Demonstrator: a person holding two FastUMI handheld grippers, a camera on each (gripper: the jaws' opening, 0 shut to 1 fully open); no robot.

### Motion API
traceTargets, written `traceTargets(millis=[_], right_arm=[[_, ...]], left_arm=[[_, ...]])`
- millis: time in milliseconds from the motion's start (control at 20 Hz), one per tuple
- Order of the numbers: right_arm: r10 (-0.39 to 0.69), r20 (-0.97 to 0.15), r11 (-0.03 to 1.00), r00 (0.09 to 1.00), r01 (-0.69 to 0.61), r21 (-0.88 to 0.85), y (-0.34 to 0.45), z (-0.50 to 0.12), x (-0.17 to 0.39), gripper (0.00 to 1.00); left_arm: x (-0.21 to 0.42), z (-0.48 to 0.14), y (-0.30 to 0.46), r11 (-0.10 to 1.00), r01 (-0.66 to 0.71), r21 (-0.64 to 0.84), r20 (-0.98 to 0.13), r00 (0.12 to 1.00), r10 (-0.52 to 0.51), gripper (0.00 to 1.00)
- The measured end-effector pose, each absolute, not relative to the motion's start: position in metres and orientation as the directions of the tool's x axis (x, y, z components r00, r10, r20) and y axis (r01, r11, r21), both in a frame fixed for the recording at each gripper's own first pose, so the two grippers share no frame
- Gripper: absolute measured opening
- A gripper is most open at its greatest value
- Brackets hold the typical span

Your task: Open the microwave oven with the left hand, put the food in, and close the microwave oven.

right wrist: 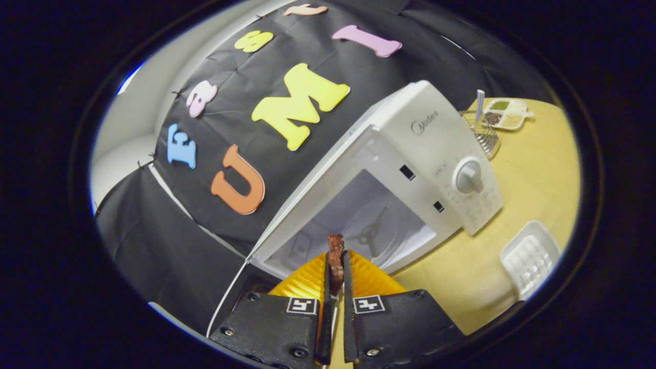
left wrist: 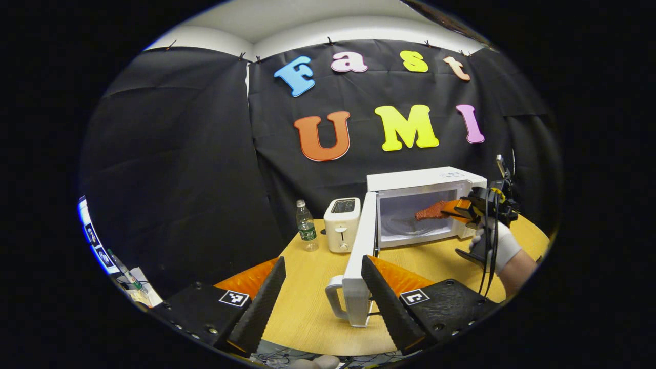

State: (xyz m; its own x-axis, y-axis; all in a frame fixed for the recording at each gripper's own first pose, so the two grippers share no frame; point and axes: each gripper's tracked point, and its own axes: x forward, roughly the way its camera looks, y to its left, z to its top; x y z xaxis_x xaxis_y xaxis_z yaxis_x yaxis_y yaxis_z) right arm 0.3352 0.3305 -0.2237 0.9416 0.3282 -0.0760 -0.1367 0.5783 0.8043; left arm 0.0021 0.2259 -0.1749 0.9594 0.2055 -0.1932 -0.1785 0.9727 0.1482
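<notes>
So the key relation here: the food (right wrist: pixel 335 256), a reddish-brown strip that looks like meat though its exact kind can't be told, is clamped between the fingers of the right gripper (right wrist: pixel 334 279), and its long axis is lined up with those fingers, pointing straight at the open cavity of the microwave oven (right wrist: pixel 410 169). In the right gripper view the tip of the strip is seen against the cavity floor, with the turntable hub just beyond it, so the cavity lies dead ahead of the claw. Whether the tip is already past the door frame can't be settled from that view.

That's where the left gripper view helps: the right gripper (left wrist: pixel 451 209) is seen side-on at the right edge of the opening, held by a gloved hand (left wrist: pixel 494 246), and the food (left wrist: pixel 430 211) is shown reaching into the mouth of the microwave oven (left wrist: pixel 425 205), above the floor, not set down yet.

The left gripper (left wrist: pixel 320 302) is spread wide apart and nothing is held in it. The microwave door (left wrist: pixel 359 261) is swung fully open, and its handle sits just beside that gripper's right finger, so the left hand is judged the nearer one for closing.

What only the right gripper view gives: the control dial (right wrist: pixel 469 177), a white tray (right wrist: pixel 530 256) on the table and a compartment dish (right wrist: pixel 505 113) farther back. The left gripper view adds a toaster (left wrist: pixel 342 224) and a water bottle (left wrist: pixel 306 225) beside the door.
</notes>
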Motion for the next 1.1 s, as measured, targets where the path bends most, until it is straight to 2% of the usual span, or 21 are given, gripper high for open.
traceTargets(millis=[150, 200, 250, 300, 400, 500, 600, 700, 850, 1000, 1050, 1100], right_arm=[[0.229, -0.089, 0.592, 0.969, -0.066, 0.803, 0.351, -0.24, 0.374, 0.12], [0.218, -0.097, 0.59, 0.971, -0.052, 0.806, 0.359, -0.246, 0.386, 0.13], [0.213, -0.117, 0.598, 0.97, -0.034, 0.8, 0.367, -0.255, 0.393, 0.13], [0.198, -0.124, 0.612, 0.972, -0.024, 0.791, 0.37, -0.26, 0.4, 0.13], [0.166, -0.158, 0.657, 0.973, 0.01, 0.754, 0.374, -0.276, 0.408, 0.12], [0.154, -0.14, 0.653, 0.978, 0.006, 0.758, 0.375, -0.279, 0.41, 0.13], [0.152, -0.136, 0.709, 0.979, -0.012, 0.705, 0.378, -0.279, 0.411, 0.12], [0.143, -0.149, 0.818, 0.978, -0.031, 0.575, 0.379, -0.28, 0.415, 0.15], [0.093, -0.157, 0.916, 0.983, -0.023, 0.4, 0.376, -0.28, 0.421, 0.24], [0.079, -0.167, 0.941, 0.983, -0.019, 0.337, 0.372, -0.284, 0.425, 0.31], [0.075, -0.174, 0.944, 0.982, -0.014, 0.33, 0.369, -0.286, 0.427, 0.27], [0.066, -0.172, 0.952, 0.983, -0.01, 0.306, 0.366, -0.289, 0.427, 0.35]], left_arm=[[0.001, -0.188, 0.24, 0.975, -0.183, 0.128, -0.21, 0.956, 0.207, 0.89], [0.0, -0.191, 0.246, 0.974, -0.189, 0.122, -0.211, 0.954, 0.212, 0.8], [0.002, -0.192, 0.249, 0.976, -0.187, 0.111, -0.213, 0.955, 0.207, 0.89], [0.001, -0.194, 0.251, 0.976, -0.19, 0.106, -0.213, 0.954, 0.208, 0.92], [0.002, -0.189, 0.257, 0.976, -0.193, 0.105, -0.201, 0.957, 0.211, 0.91], [0.002, -0.181, 0.263, 0.975, -0.206, 0.085, -0.186, 0.958, 0.219, 0.91], [0.003, -0.172, 0.267, 0.975, -0.218, 0.054, -0.172, 0.959, 0.224, 0.91], [0.004, -0.167, 0.269, 0.974, -0.218, 0.065, -0.158, 0.961, 0.226, 0.91], [0.007, -0.163, 0.271, 0.971, -0.221, 0.094, -0.141, 0.962, 0.233, 0.91], [0.008, -0.167, 0.27, 0.971, -0.222, 0.09, -0.15, 0.961, 0.234, 0.91], [0.008, -0.168, 0.27, 0.97, -0.224, 0.09, -0.152, 0.96, 0.236, 0.91], [0.008, -0.168, 0.272, 0.969, -0.231, 0.091, -0.151, 0.958, 0.243, 0.91]])
